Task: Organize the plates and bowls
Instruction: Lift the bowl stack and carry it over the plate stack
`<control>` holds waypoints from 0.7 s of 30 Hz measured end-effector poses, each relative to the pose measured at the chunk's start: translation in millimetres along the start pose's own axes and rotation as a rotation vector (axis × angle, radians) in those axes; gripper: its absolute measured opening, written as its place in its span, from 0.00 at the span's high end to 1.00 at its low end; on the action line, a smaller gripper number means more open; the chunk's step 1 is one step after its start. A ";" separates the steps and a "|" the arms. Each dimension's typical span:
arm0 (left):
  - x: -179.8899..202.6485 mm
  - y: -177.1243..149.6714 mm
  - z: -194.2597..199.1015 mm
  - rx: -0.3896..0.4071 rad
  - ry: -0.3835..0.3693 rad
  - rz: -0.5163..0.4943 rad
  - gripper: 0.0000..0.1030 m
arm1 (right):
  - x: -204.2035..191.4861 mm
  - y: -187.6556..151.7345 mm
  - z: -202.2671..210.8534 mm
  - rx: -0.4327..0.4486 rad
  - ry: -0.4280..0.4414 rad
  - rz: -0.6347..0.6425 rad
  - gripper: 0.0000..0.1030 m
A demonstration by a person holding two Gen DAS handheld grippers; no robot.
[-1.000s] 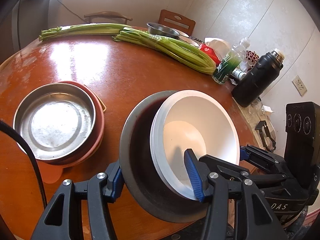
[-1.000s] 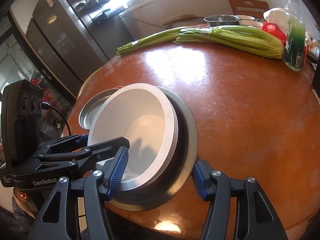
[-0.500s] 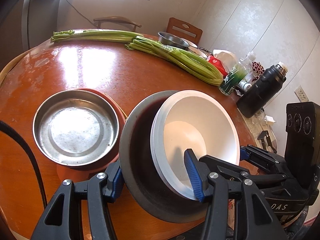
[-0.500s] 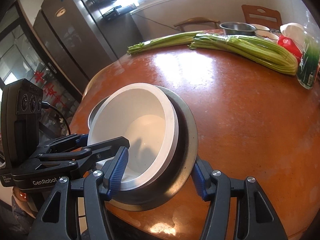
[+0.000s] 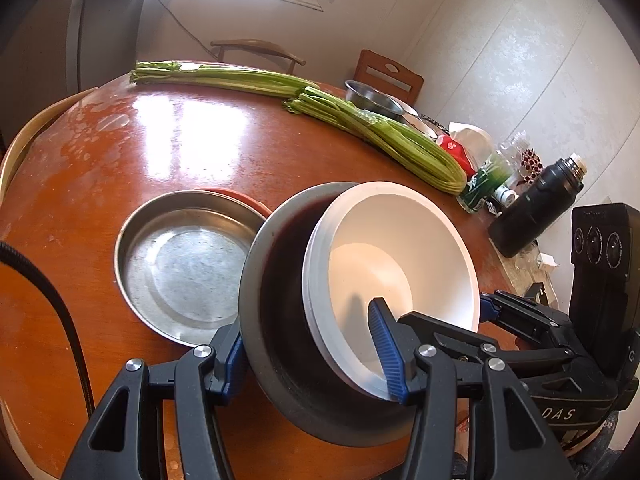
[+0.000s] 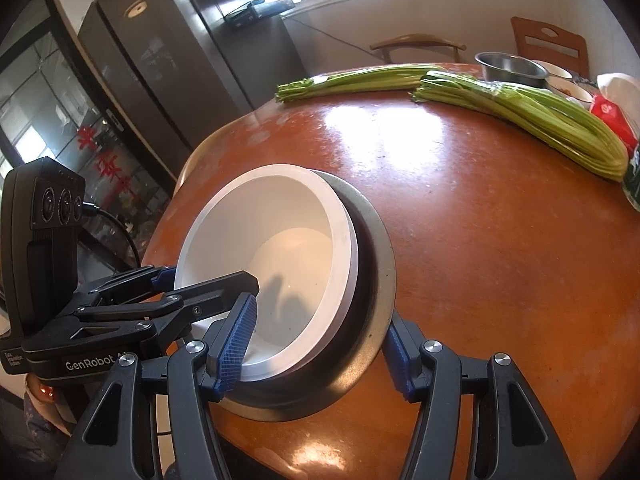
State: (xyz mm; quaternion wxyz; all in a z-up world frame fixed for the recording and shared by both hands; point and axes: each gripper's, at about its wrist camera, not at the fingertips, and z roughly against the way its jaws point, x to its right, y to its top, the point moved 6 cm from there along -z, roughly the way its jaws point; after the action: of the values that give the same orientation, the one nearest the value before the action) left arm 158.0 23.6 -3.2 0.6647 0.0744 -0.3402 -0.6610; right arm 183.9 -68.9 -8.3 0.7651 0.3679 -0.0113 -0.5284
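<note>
**Bowl stack held at both ends, steel plate off to the left**

The left hand-held gripper is clamped across the near rim of a nested stack: a white bowl sitting inside a dark grey bowl, one blue pad outside the dark wall and the other inside the white one. The right hand-held gripper grips the same stack from the opposite side, likewise with one pad in the white bowl and one outside the dark grey bowl. The stack is tilted and seems to hang just above the desk.

The likely landing spot, a shallow steel plate resting on a reddish plate, lies to the left of the stack in the left wrist view, partly overlapped by the dark rim. The left hand is nearer to it, so the carry should run leftward, then level out and lower.
</note>
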 end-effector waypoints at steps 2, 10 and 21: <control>-6.2 1.6 1.8 0.008 0.002 0.013 0.47 | -4.6 3.7 -4.0 -0.007 0.003 0.011 0.39; -27.3 13.4 12.1 0.033 0.014 0.040 0.47 | -19.6 22.7 -20.0 -0.016 0.026 0.030 0.39; -53.5 24.8 17.7 0.052 0.017 0.070 0.47 | -36.0 41.2 -39.7 -0.031 0.038 0.052 0.39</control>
State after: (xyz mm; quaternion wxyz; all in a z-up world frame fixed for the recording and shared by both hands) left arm 174.5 82.4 4.8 0.6881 0.0854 -0.3541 -0.6276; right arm 217.1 -10.5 -0.2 0.7842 0.3655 0.0018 -0.5014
